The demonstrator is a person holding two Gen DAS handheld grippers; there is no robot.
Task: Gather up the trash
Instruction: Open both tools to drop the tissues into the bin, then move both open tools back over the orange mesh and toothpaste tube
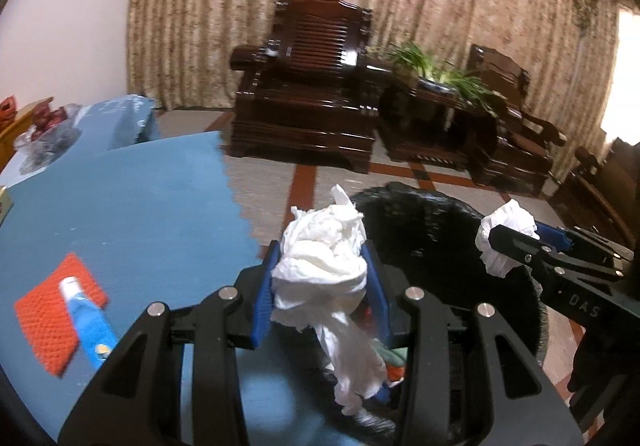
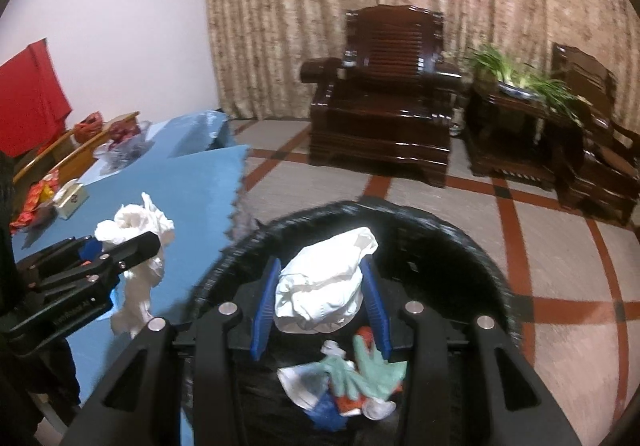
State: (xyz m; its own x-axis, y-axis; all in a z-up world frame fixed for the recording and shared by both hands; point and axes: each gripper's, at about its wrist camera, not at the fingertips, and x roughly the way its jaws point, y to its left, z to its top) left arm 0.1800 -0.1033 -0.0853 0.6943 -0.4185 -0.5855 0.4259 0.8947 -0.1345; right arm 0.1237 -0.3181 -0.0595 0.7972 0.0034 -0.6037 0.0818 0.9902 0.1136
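A crumpled white tissue wad [image 1: 320, 258] is pinched between the blue ribbed pads of the left tongs [image 1: 320, 278], over the counter [image 1: 140, 205] edge beside the black bin [image 2: 460, 246]. A second crumpled white tissue [image 2: 320, 286] is clamped in the right tongs [image 2: 320, 294], directly above the bin, where soft, rumpled scraps are seen.

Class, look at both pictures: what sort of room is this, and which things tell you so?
Most likely a home living room: carved dark wooden armchairs stand before a long patterned curtain, with a potted plant on a side table between them.
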